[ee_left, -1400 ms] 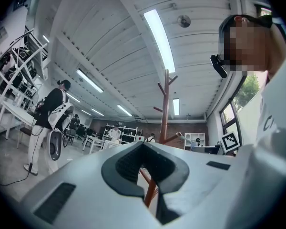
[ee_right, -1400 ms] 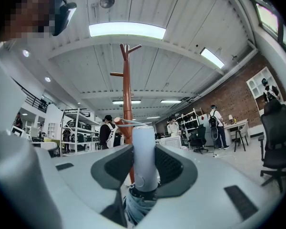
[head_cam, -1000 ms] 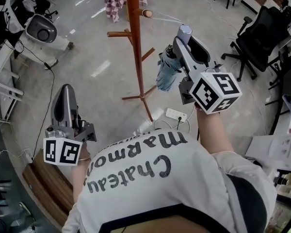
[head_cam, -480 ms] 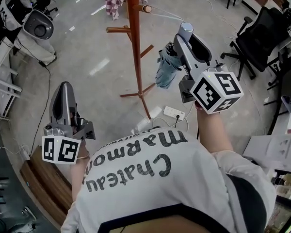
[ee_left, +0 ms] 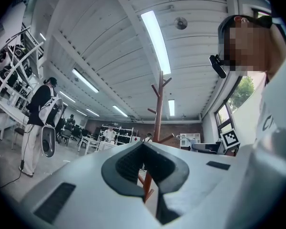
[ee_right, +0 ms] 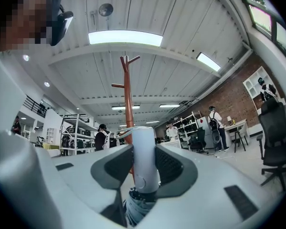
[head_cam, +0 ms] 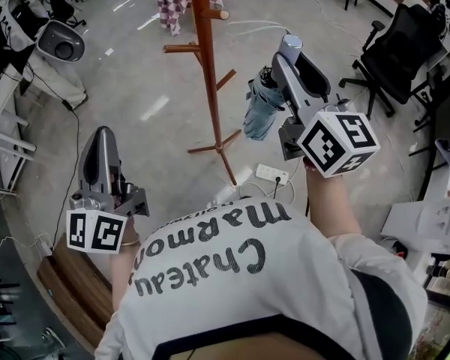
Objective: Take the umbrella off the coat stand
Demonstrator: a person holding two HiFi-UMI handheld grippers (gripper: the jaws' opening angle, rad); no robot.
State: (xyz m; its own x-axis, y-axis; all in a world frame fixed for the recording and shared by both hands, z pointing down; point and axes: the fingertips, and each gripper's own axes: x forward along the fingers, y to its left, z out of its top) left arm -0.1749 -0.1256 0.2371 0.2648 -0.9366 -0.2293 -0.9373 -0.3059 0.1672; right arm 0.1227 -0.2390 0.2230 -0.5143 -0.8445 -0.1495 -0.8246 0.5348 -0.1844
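A reddish-brown coat stand (head_cam: 208, 73) rises in the middle of the head view, with short pegs near its top. My right gripper (head_cam: 289, 55) is just right of it, shut on the grey handle of the folded blue umbrella (head_cam: 261, 112), whose canopy hangs below the jaws. In the right gripper view the umbrella's handle (ee_right: 145, 166) stands upright between the pads, with the stand (ee_right: 128, 99) behind it. A thin strap by the handle reaches toward the pole; whether it is on a peg I cannot tell. My left gripper (head_cam: 99, 139) hangs low at the left, shut and holding nothing, and faces the stand (ee_left: 158, 109).
A white power strip (head_cam: 272, 175) with cables lies on the floor by the stand's feet. A black office chair (head_cam: 394, 51) is at the right, a round grey machine (head_cam: 60, 43) at the left, a wooden bench (head_cam: 67, 291) lower left. People stand far off.
My right gripper has carried the umbrella slightly to the right, away from the pole. The left gripper has stayed where it was.
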